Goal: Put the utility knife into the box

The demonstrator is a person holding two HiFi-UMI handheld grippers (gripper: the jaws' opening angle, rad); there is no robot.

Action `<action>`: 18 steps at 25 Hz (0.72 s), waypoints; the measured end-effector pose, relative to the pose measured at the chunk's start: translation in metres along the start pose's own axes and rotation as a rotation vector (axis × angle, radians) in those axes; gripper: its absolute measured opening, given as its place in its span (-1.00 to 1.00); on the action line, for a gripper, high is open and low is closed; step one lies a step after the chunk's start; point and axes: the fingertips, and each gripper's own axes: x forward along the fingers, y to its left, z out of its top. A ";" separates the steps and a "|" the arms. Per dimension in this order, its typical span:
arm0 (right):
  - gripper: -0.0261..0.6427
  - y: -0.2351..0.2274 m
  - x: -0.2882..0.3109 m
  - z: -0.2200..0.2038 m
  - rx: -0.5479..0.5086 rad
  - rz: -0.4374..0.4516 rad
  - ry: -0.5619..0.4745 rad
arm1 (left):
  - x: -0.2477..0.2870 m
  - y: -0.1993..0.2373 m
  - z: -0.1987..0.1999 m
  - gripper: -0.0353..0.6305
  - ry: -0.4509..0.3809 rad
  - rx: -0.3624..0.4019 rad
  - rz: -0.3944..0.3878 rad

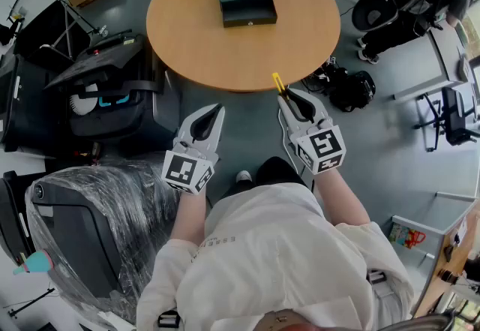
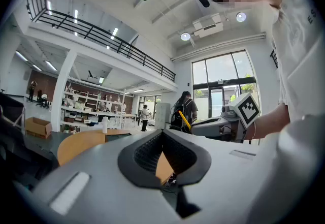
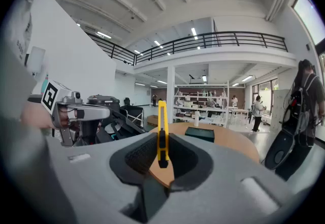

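Right gripper view: right gripper (image 3: 162,139) jaws pinch a slim yellow utility knife (image 3: 162,116) upright; left gripper (image 2: 163,132) jaws together, empty; dark rectangular box (image 1: 246,1) on round wooden surface (image 1: 195,44).

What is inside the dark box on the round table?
The box seems empty: only a dark bottom shows. Its near wall may hide a thin strip. The utility knife is outside, between the fingers of the right gripper.
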 end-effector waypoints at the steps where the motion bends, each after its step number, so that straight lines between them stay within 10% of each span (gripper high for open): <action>1: -0.75 -0.001 0.004 0.001 0.000 0.001 0.000 | 0.002 0.004 0.000 -0.85 -0.002 -0.002 0.000; 18: -0.75 -0.118 0.137 0.006 0.030 0.030 0.024 | 0.141 0.108 0.006 -0.85 0.016 -0.018 0.057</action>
